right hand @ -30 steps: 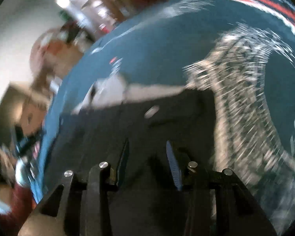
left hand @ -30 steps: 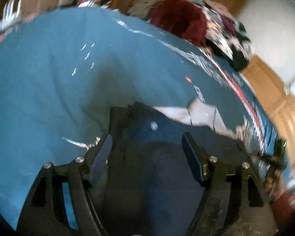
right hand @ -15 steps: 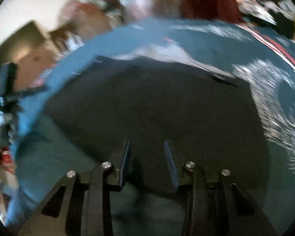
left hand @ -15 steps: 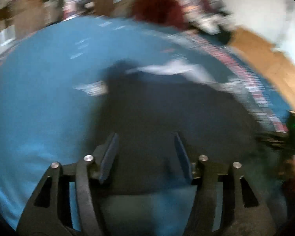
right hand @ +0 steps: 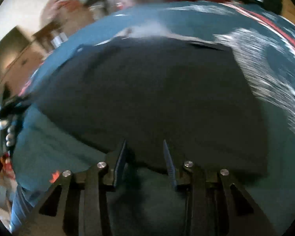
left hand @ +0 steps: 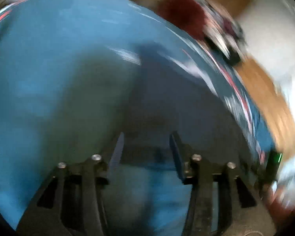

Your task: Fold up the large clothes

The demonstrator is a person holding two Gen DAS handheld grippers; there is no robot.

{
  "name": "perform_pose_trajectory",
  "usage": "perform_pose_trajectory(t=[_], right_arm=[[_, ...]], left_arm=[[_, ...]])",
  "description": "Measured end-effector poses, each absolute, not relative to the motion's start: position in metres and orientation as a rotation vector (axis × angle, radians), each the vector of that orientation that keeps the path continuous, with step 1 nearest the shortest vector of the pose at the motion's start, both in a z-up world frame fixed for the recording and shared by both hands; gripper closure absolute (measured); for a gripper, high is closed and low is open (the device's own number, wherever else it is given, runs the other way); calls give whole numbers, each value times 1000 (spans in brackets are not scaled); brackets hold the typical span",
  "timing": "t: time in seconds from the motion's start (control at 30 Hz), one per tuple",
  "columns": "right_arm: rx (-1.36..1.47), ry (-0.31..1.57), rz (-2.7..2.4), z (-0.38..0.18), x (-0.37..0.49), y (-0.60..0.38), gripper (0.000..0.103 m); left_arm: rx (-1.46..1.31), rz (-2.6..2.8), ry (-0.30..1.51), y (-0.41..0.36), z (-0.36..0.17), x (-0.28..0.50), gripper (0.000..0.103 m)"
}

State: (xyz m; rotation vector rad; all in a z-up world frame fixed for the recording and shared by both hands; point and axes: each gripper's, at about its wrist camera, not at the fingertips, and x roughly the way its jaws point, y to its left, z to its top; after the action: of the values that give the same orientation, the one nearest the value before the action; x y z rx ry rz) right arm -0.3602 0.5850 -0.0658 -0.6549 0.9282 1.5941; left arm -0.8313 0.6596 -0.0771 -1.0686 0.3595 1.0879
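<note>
Left wrist view first, and it is blurring heavily: the left gripper [left hand: 146,145] is hanging with its jaws standing wide and nothing between them, just above the near hem of the dark garment [left hand: 177,106]. That garment is lying flat on the blue bedspread [left hand: 49,63], reaching away toward a pale strip at its far end. To the left, plain blue cover is spreading wide and bare; to the right, the spread's striped red-and-white border [left hand: 243,98] is running close alongside the garment, with wooden floor [left hand: 265,90] beyond it. A dark red heap [left hand: 182,15] is sitting past the far edge. Over to the right wrist view: the right gripper [right hand: 144,153] is also gaping, gripping nothing, its tips poised right at the garment's near edge. Here the dark garment [right hand: 157,90] is showing as a broad, smooth, roughly rectangular slab with a straight right side, a white blurred pattern [right hand: 269,74] just beside it. A gloved hand [right hand: 2,135] is showing at far left, well apart, with open blue cover between.
</note>
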Motion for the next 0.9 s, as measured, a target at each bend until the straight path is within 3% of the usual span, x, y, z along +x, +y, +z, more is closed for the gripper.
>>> perform_pose_trajectory(t=[0.03,0.07,0.13,0.23,0.37,0.53,0.67,0.8,0.9], right_arm=[[-658,911,1565,-59,-355,579,56],[-660,889,1539,-53,-353,572,54],[-635,870,1533,-40,-359,550,52],[-636,870,1527,-47,-384,526,46],[-697,911,1457,-79,-409,515,46],[-656,908,1431,-90,-407,507,45],[-680,900,1424,-93,-415,512,35],[-684,901,1414,-95,-420,513,26],[-701,907,1405,-90,-419,519,28]], left_arm=[[-1078,1097,333,654,-74,-843,59],[-1079,1107,321,647,-70,-850,58],[-1057,1083,329,634,-59,-842,43],[-1061,945,302,623,-56,-815,41],[-1151,906,318,633,-78,-791,41],[-1194,963,187,646,-82,-805,40],[-1166,1020,172,653,-83,-775,39],[-1134,1064,116,651,-80,-775,31],[-1113,1086,50,651,-79,-770,21]])
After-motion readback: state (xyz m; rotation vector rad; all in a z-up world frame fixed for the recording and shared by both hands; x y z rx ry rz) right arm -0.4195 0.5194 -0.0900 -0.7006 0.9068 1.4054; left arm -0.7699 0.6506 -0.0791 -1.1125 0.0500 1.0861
